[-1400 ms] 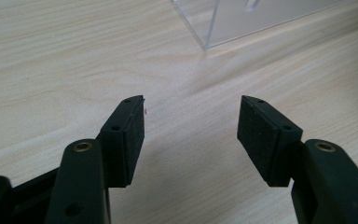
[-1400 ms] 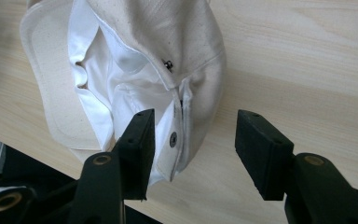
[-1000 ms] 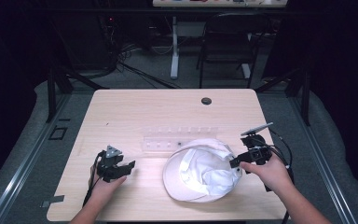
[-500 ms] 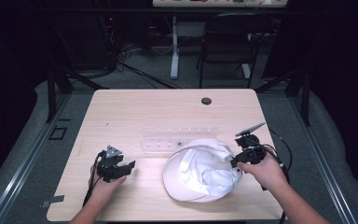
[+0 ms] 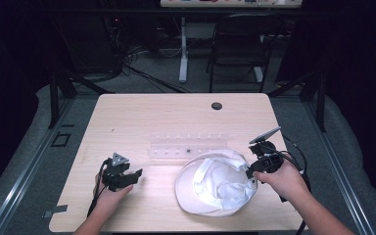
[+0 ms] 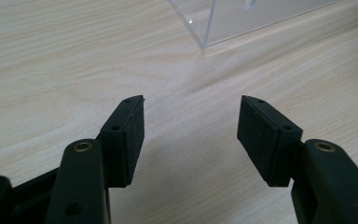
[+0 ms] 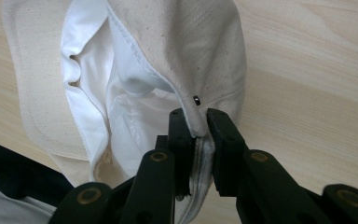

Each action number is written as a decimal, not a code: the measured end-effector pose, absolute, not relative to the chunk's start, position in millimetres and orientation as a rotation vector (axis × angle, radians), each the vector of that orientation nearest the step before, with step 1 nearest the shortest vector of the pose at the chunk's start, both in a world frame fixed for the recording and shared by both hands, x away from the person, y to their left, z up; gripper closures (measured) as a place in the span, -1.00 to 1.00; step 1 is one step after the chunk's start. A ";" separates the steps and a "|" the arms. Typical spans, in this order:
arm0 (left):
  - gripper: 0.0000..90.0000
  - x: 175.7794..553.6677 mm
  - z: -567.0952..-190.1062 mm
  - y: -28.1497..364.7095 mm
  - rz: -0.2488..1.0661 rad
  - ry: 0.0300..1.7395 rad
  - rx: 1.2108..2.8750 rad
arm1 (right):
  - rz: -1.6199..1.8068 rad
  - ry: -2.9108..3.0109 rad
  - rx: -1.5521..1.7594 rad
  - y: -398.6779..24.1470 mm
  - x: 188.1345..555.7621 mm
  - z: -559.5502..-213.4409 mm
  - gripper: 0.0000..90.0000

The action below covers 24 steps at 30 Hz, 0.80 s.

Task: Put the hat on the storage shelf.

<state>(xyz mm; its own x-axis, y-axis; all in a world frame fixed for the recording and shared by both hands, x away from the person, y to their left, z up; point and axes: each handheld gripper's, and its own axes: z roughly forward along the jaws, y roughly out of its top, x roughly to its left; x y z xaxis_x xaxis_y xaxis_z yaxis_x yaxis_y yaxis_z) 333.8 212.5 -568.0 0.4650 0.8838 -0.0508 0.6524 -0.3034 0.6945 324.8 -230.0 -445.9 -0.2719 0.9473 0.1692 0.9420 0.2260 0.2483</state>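
Observation:
A cream-white cloth hat (image 5: pixel 215 183) lies upside down on the wooden table (image 5: pixel 166 117), its white lining facing up. My right gripper (image 5: pixel 251 171) is shut on the hat's right rim; in the right gripper view the jaws pinch the cream fabric edge (image 7: pixel 196 126), with the hat (image 7: pixel 135 60) spread out beyond them. My left gripper (image 5: pixel 129 176) rests at the table's front left, apart from the hat. Its jaws stand open over bare wood (image 6: pixel 191 126) with nothing between them.
A clear acrylic rack (image 5: pixel 188 147) lies across the table's middle, just behind the hat; its corner (image 6: pixel 205 28) shows ahead of the left gripper. A round cable hole (image 5: pixel 217 105) sits near the far edge. A chair and desk legs stand beyond the table.
My right gripper has shifted slightly down and inward along the hat's rim, staying shut on it. The left gripper has not moved.

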 end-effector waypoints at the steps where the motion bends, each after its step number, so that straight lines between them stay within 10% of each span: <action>1: -0.07 333.8 -568.2 212.2 0.455 1.272 2.055 | 0.464 2.453 1.882 -230.7 324.7 -444.8 0.78; 24: -0.07 333.7 -569.1 211.5 0.448 1.272 2.060 | 0.565 2.474 2.141 -249.5 328.2 -428.5 0.81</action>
